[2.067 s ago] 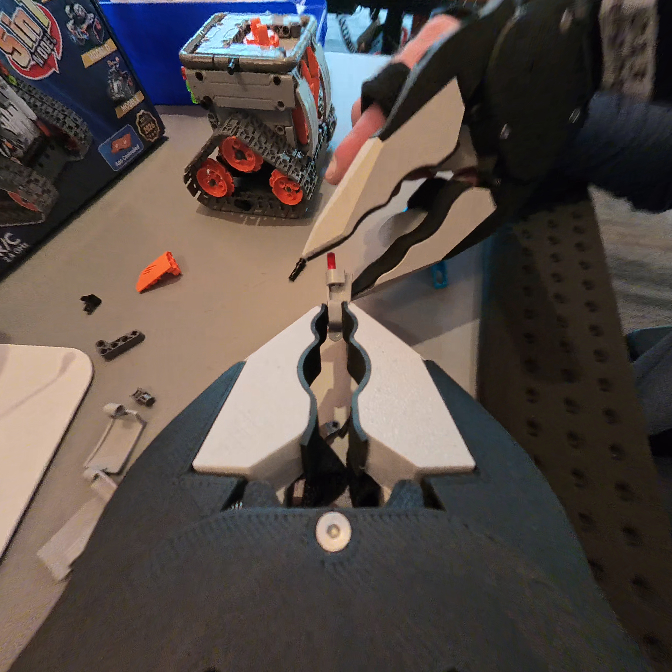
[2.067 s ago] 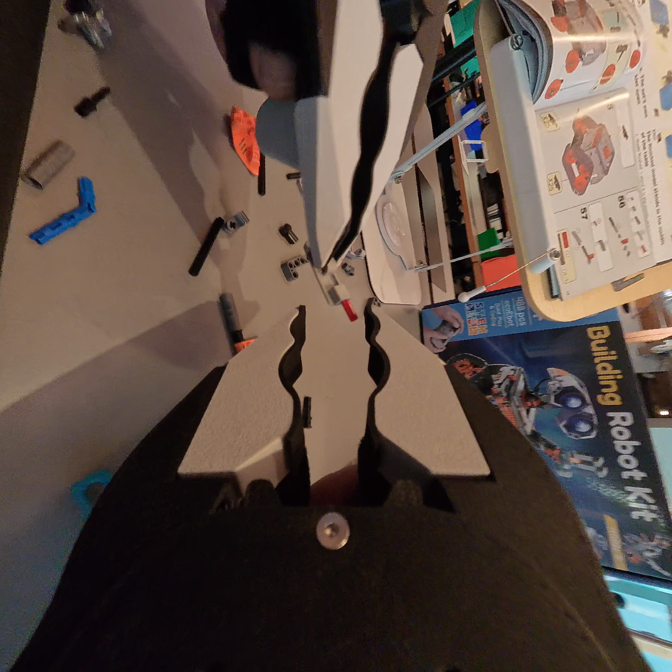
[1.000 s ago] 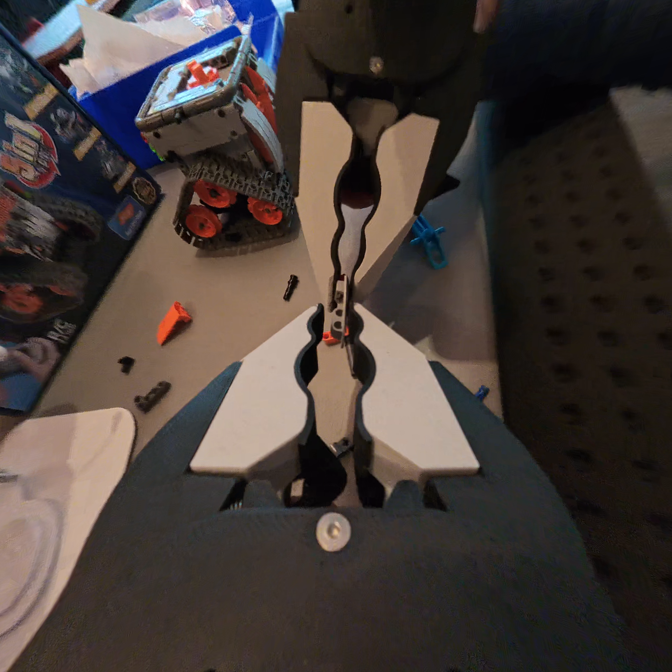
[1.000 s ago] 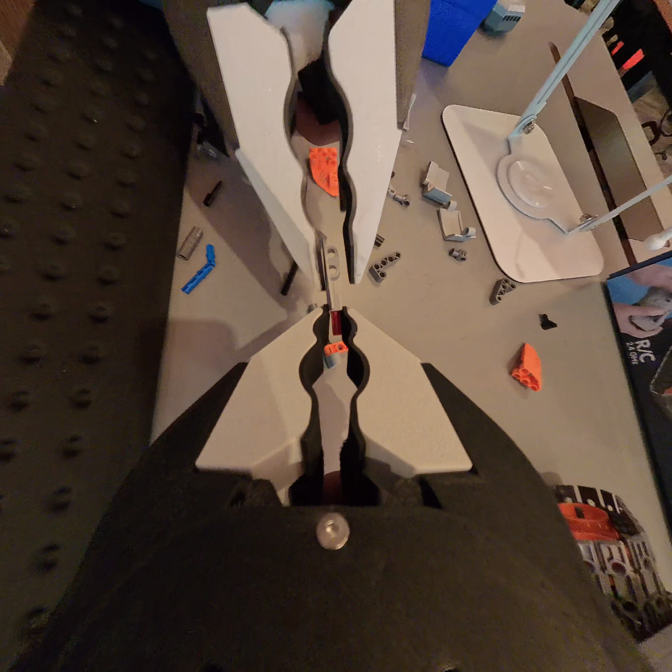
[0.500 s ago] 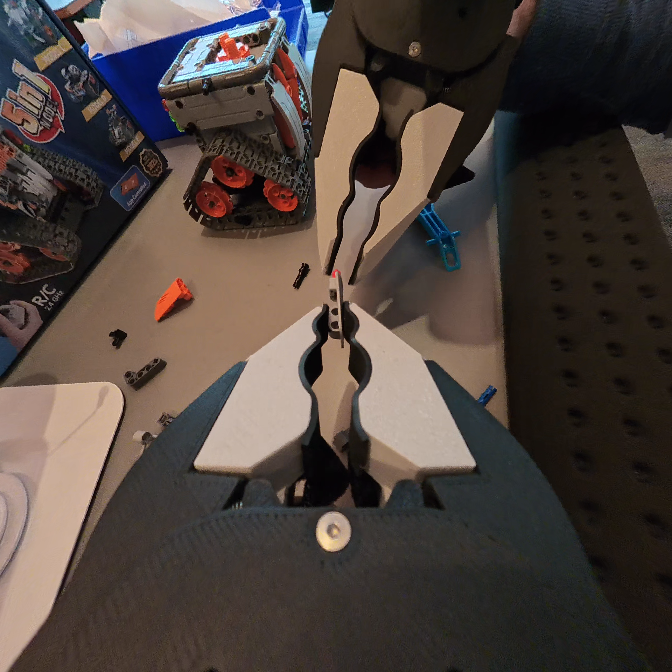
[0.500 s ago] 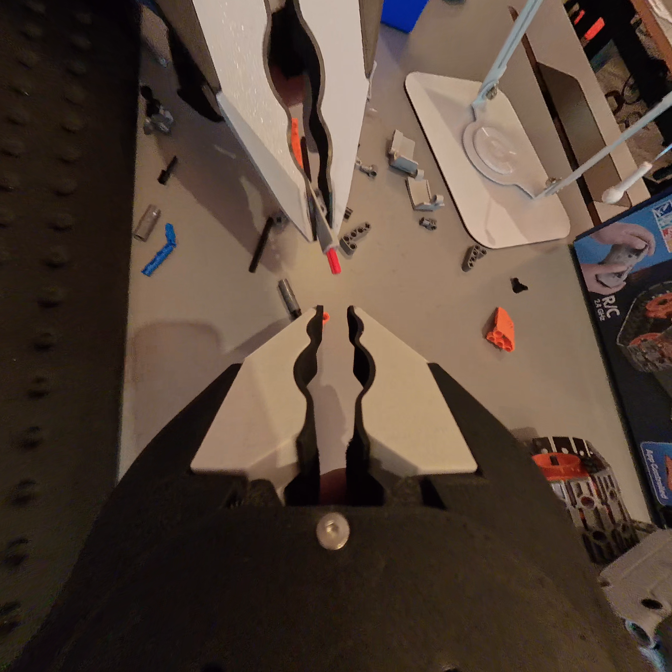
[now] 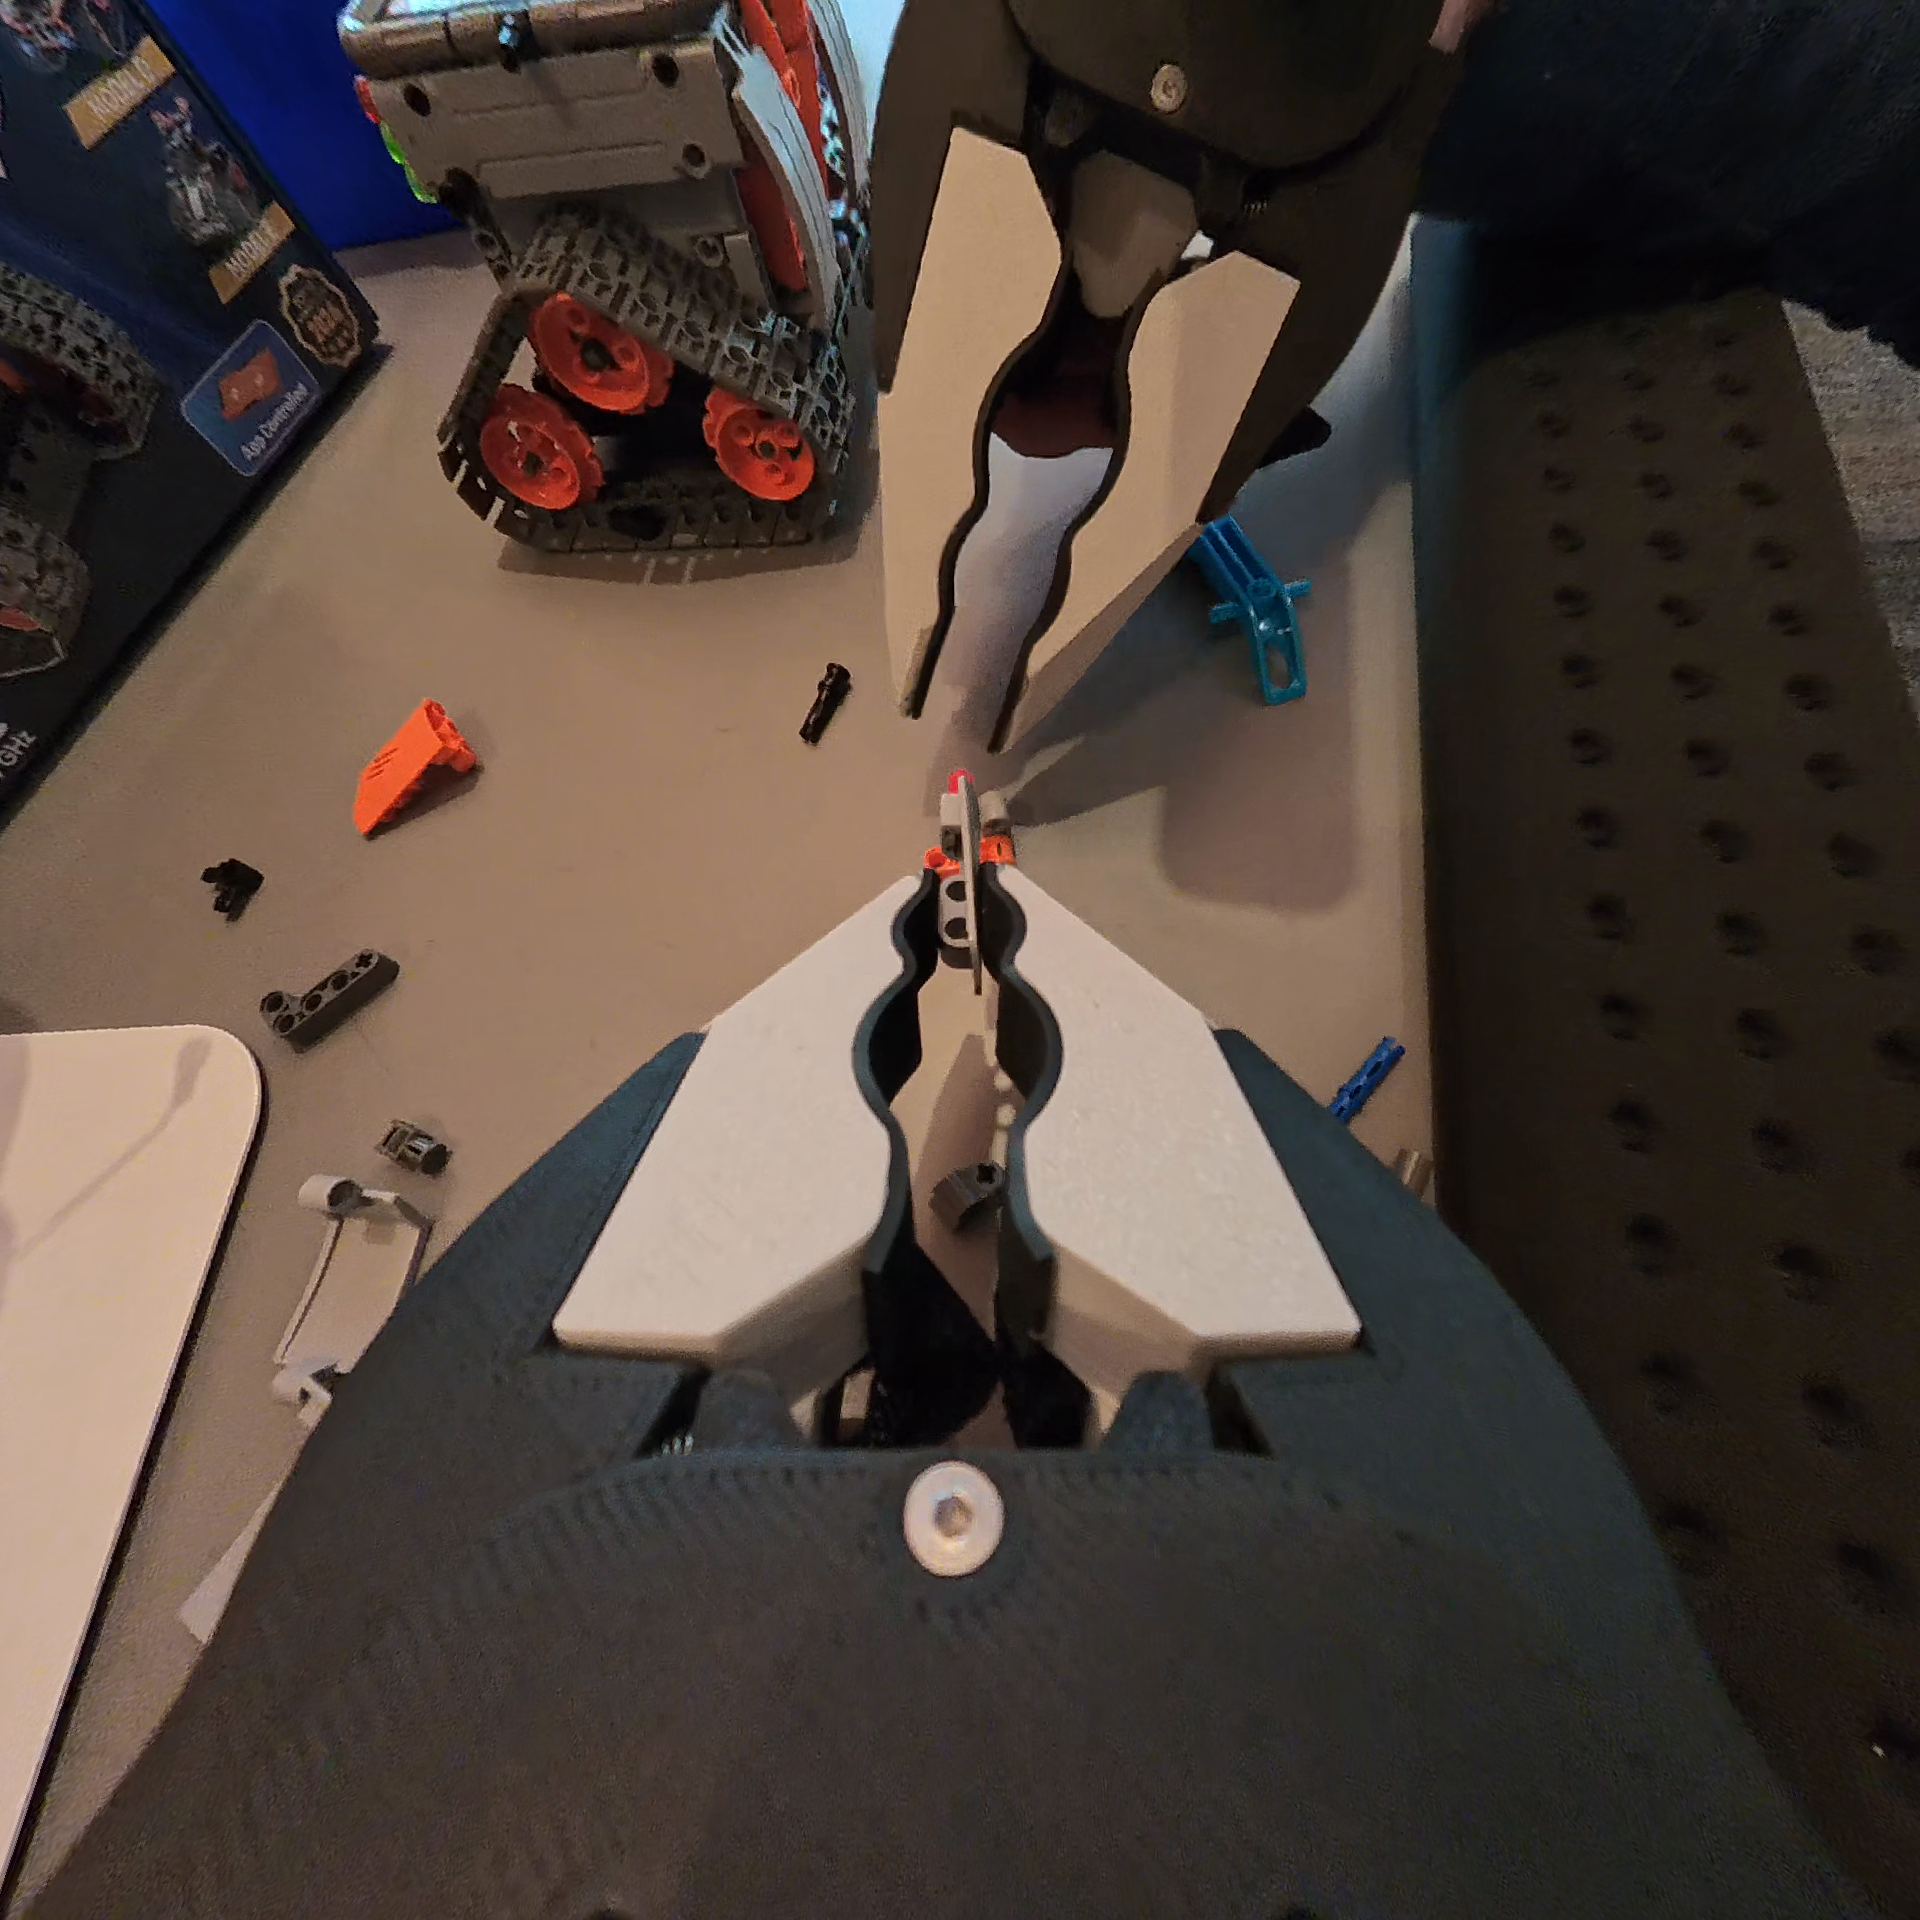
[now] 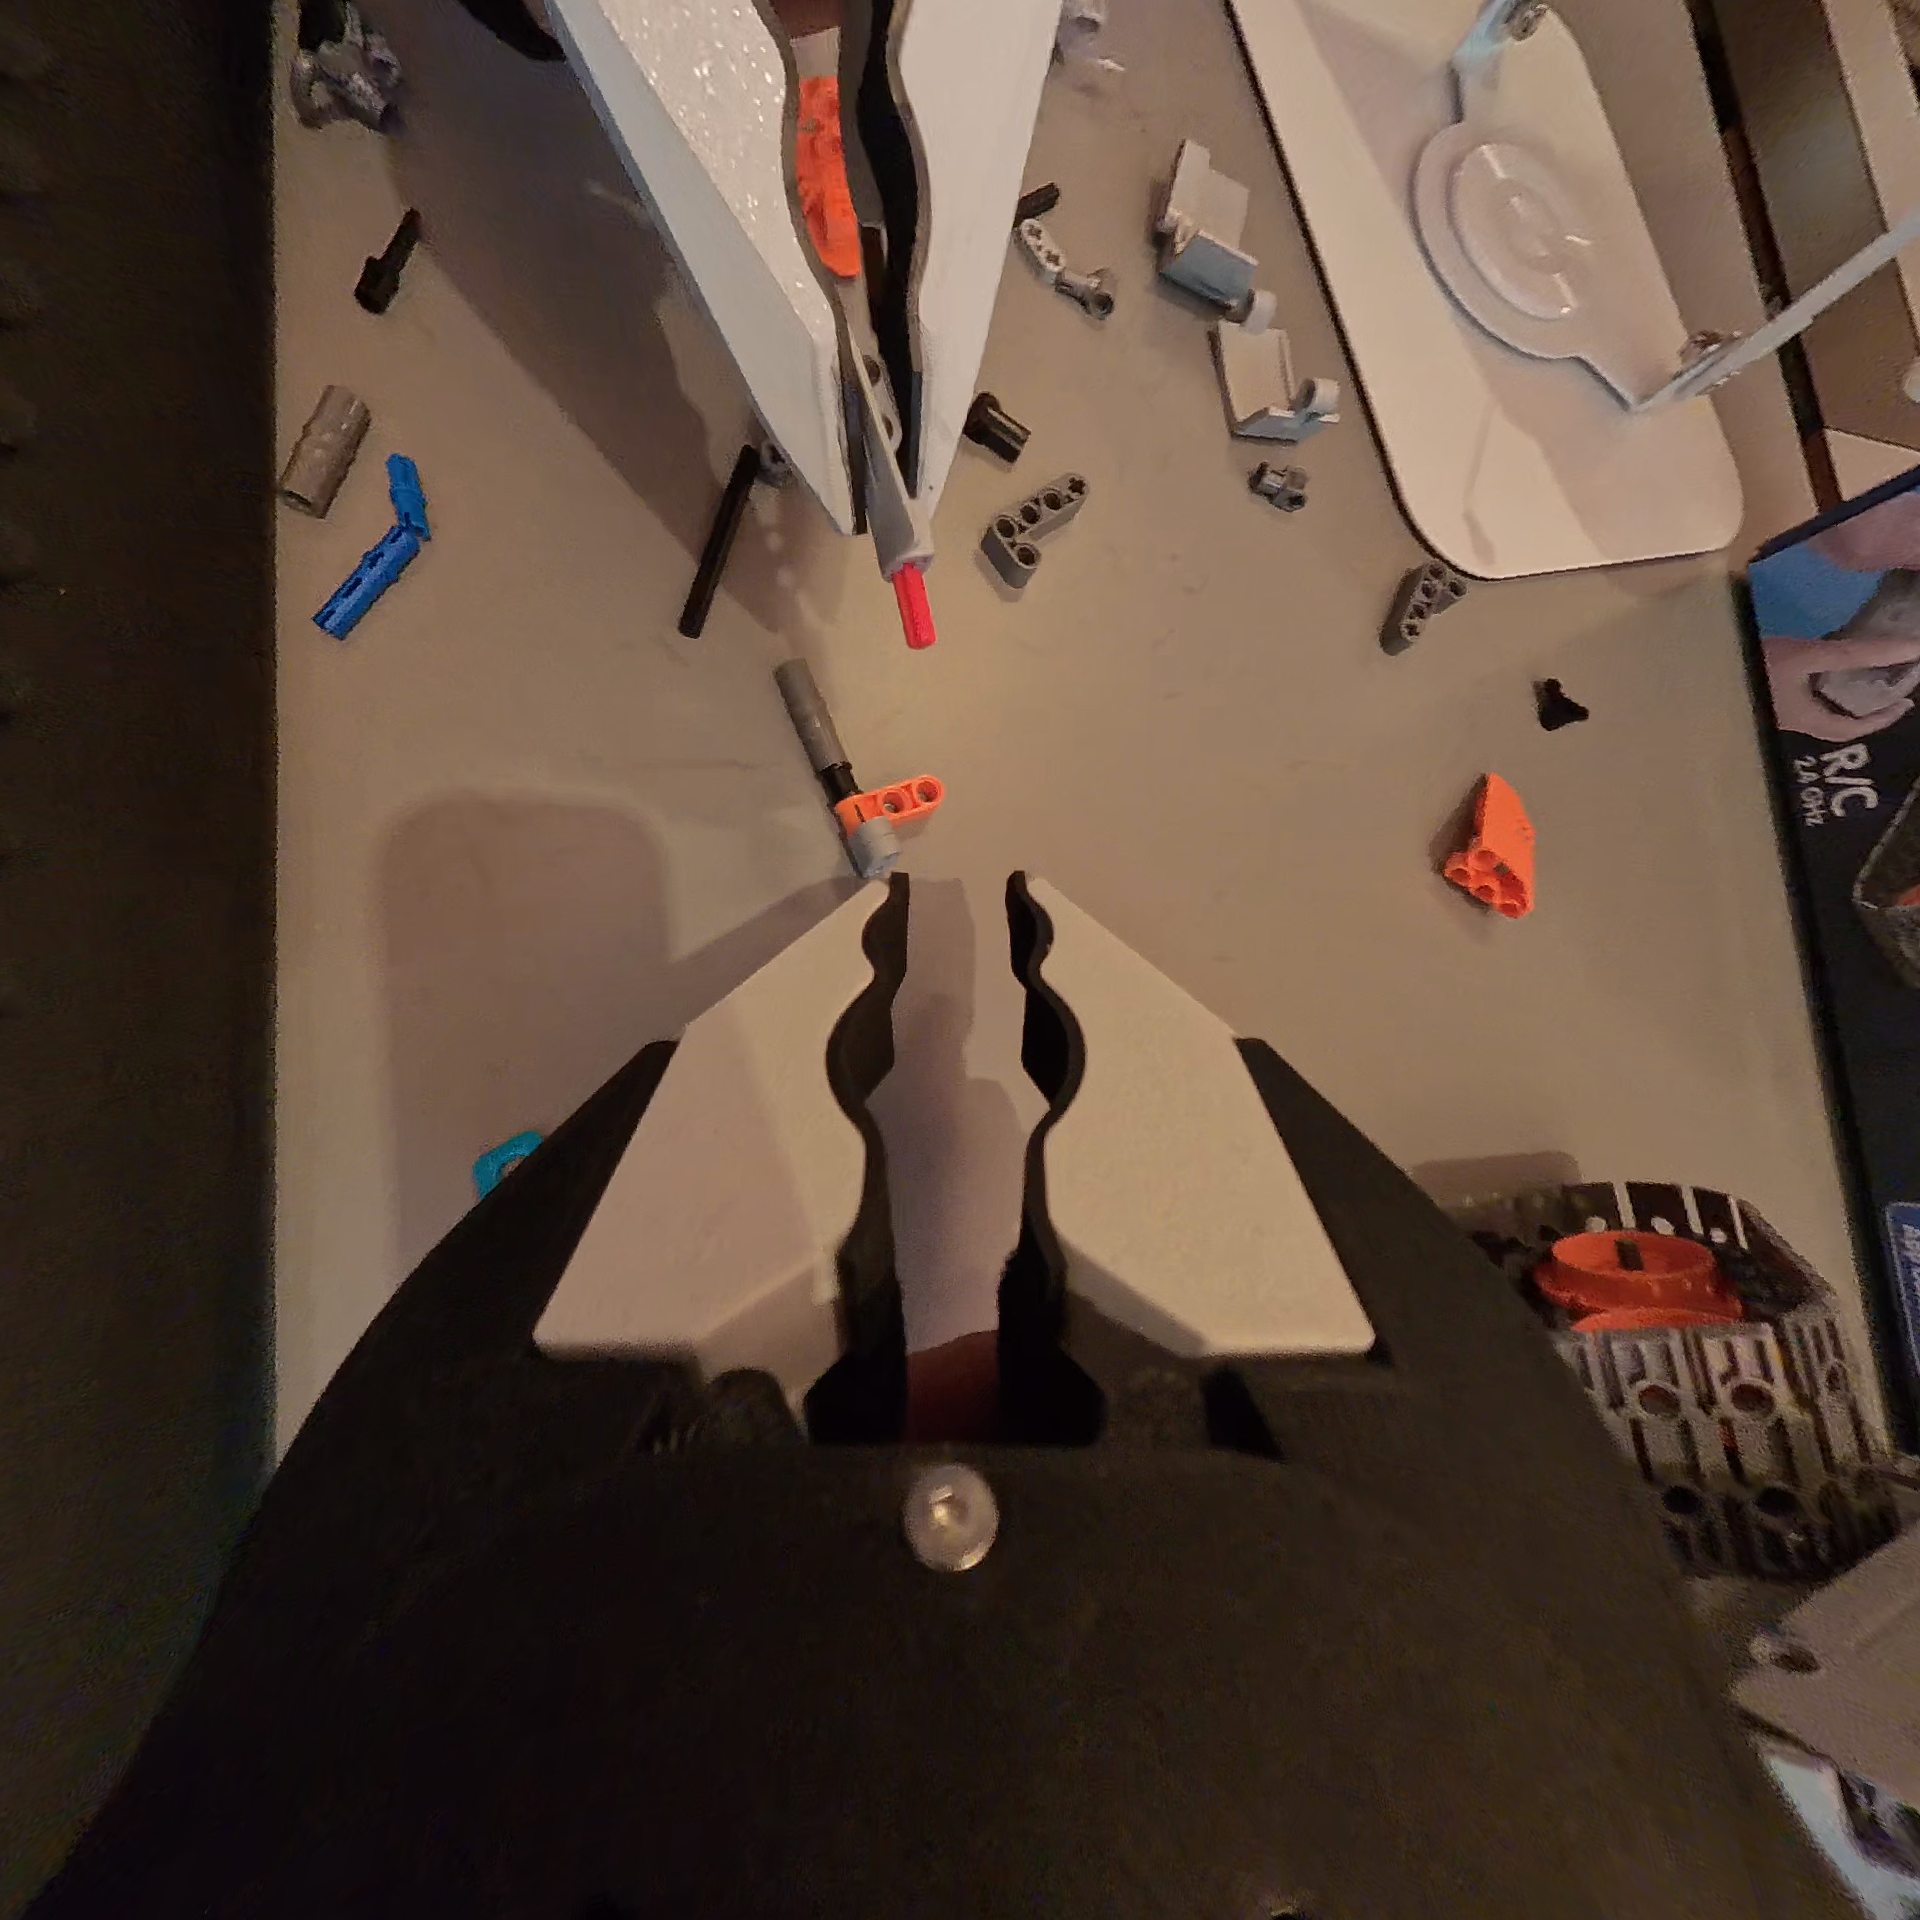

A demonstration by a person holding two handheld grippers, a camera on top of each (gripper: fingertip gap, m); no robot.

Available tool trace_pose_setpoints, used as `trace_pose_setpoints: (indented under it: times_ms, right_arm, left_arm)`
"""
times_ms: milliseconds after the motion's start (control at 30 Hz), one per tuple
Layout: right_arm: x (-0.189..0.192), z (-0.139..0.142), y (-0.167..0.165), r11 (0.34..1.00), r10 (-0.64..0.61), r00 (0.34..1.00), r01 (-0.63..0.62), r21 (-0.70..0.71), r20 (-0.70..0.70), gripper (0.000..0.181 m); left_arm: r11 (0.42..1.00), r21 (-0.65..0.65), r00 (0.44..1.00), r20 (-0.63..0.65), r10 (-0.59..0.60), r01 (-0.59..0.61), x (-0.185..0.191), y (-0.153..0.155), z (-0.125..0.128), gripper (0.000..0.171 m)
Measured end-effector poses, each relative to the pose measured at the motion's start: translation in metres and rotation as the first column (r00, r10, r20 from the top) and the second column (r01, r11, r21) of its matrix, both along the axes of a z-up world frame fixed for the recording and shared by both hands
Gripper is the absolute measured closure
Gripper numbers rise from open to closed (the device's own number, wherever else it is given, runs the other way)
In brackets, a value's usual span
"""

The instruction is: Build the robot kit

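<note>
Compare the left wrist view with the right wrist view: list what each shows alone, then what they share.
Only the left wrist view: the tracked model's orange wheels and a teal curved piece by the dark mat.

Only the right wrist view: a blue bent beam, a grey sleeve and the orange beam assembly lying off the right tool.

Both: the left tool clamping a grey piece with a red pin, and the orange wedge.

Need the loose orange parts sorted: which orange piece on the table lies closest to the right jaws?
The small flat orange beam with holes, joined to a grey and black pin, lies just ahead of the open right gripper. The chunky orange wedge sits farther off to the side.
</note>
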State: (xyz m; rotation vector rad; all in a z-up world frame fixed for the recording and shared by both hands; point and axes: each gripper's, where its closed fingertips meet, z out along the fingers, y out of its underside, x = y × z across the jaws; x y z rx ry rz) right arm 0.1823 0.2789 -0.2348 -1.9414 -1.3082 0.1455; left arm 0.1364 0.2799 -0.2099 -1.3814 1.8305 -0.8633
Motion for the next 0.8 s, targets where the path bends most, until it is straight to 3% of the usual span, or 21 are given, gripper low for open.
trace_pose_setpoints:
  times_ms: [233,533,800]
  right_arm:
    - [-0.014,-0.006,-0.009,0.997,0.078,0.997,-0.078,-0.001,0.017,0.163]
    - [-0.019,-0.011,-0.014,0.992,0.116,0.990,-0.119,0.035,0.077,0.177]
    - [-0.022,-0.016,-0.016,0.977,0.140,0.968,-0.169,0.127,0.208,0.181]
  left_arm:
    - [1.000,0.018,0.999,-0.036,-0.007,0.008,-0.001,-0.002,-0.008,0.165]
    - [0.998,0.059,0.996,-0.085,-0.030,0.035,-0.001,-0.008,-0.020,0.165]
    - [0.993,0.105,0.988,-0.150,-0.036,0.052,-0.002,-0.010,-0.035,0.165]
